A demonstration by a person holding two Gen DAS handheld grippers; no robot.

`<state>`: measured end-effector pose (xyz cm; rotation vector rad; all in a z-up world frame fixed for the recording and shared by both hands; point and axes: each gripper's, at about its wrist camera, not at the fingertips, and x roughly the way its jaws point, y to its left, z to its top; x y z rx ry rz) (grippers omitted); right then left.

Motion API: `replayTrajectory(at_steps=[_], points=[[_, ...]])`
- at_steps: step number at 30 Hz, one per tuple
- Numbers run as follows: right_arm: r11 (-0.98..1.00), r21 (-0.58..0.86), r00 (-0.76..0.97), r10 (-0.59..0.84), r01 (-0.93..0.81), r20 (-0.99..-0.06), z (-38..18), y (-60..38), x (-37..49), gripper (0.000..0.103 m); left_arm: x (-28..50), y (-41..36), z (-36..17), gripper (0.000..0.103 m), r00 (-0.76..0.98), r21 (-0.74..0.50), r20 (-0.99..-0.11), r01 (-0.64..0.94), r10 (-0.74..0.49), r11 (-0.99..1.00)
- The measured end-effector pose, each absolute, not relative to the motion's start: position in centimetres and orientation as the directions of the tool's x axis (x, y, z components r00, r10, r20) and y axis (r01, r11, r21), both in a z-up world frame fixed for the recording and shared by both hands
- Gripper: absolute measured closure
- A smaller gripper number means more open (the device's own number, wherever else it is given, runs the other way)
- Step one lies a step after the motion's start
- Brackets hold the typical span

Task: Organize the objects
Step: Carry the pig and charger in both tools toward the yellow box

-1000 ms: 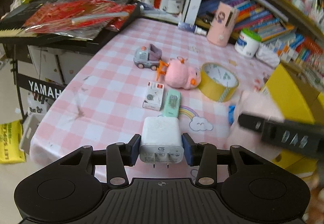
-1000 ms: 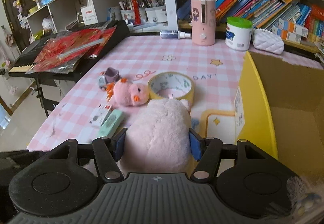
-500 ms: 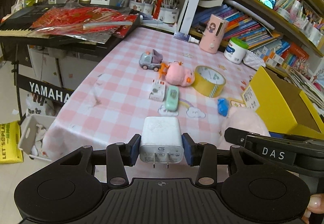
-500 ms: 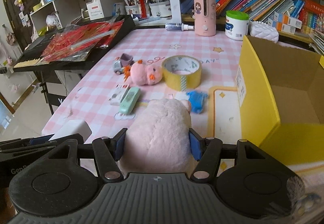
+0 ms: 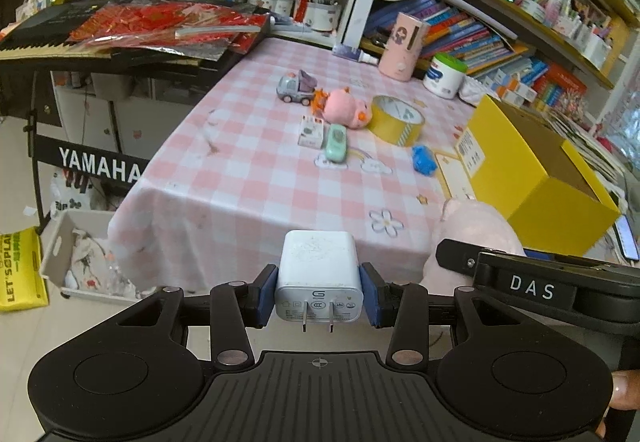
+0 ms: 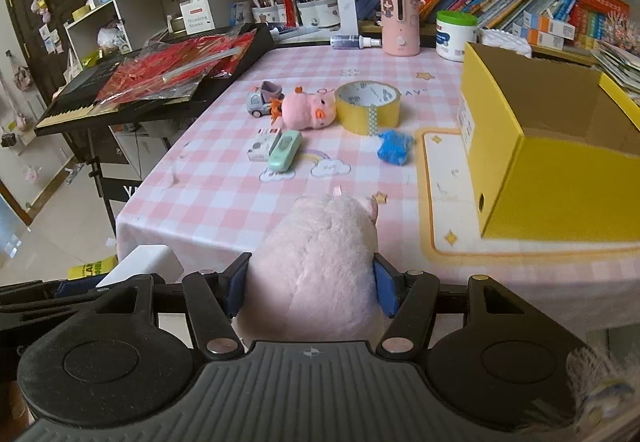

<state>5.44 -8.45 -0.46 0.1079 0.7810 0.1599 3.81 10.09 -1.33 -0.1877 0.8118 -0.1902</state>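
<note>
- The bench, under a pink checked cloth, fills the middle of both views, and the open yellow box stands at its right side; I judge the box to be the place where the things are meant to go.
- The step in hand looks like carrying: two things are lifted and held short of the bench's near edge, neither yet over the box.
- The right tongs are clamped on a pale pink plush toy, low in the centre of the right view. The next move calls for bringing it up and rightward over the box rim before letting go.
- The left tongs are clamped on a white charger, prongs toward the camera, low in the centre of the left view; it needs a longer swing to the right, past the other tongs.
- Left on the bench: a tape roll, a smaller pink plush, a toy truck, a blue toy, a green case and a small white box.
- Hidden: the box floor is mostly out of sight behind its near wall, so I cannot tell what already lies inside. The held plush's face is turned away, and the print on the small white box is too small to read.
</note>
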Motion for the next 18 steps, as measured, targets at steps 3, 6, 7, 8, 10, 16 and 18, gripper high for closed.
replayTrajectory(at_steps=[3, 6, 7, 8, 10, 16, 18], points=[[0.983, 0.160, 0.701, 0.179, -0.093, -0.691, -0.6, -8.3, 4.0, 0.044, 2.7, 10.1, -1.5, 0.061, 0.667, -0.238, -0.703, 0.107, -0.247, 0.965], [0.983, 0.165, 0.702, 0.171, -0.077, -0.691, -0.9, -8.4, 2.6, 0.044, 1.9, 9.8, -1.7, 0.061, 0.656, -0.236, -0.708, 0.130, -0.262, 0.963], [0.984, 0.167, 0.703, 0.166, -0.067, -0.691, -1.0, -8.6, 2.1, 0.044, 1.7, 9.7, -1.7, 0.061, 0.652, -0.235, -0.710, 0.140, -0.268, 0.962], [0.984, 0.169, 0.704, 0.160, -0.058, -0.692, -1.0, -8.7, 1.7, 0.044, 1.4, 9.5, -1.8, 0.061, 0.647, -0.235, -0.711, 0.152, -0.277, 0.960], [0.984, 0.174, 0.706, 0.147, -0.035, -0.693, -1.2, -9.1, 0.8, 0.044, 1.1, 9.1, -1.8, 0.061, 0.638, -0.233, -0.711, 0.180, -0.294, 0.956], [0.983, 0.179, 0.719, 0.091, 0.047, -0.689, -1.1, -10.5, -1.2, 0.044, 0.6, 7.5, -1.6, 0.061, 0.618, -0.231, -0.704, 0.265, -0.349, 0.936], [0.982, 0.177, 0.722, 0.073, 0.069, -0.688, -1.0, -11.0, -1.6, 0.044, 0.5, 7.0, -1.5, 0.061, 0.615, -0.232, -0.700, 0.285, -0.363, 0.930]])
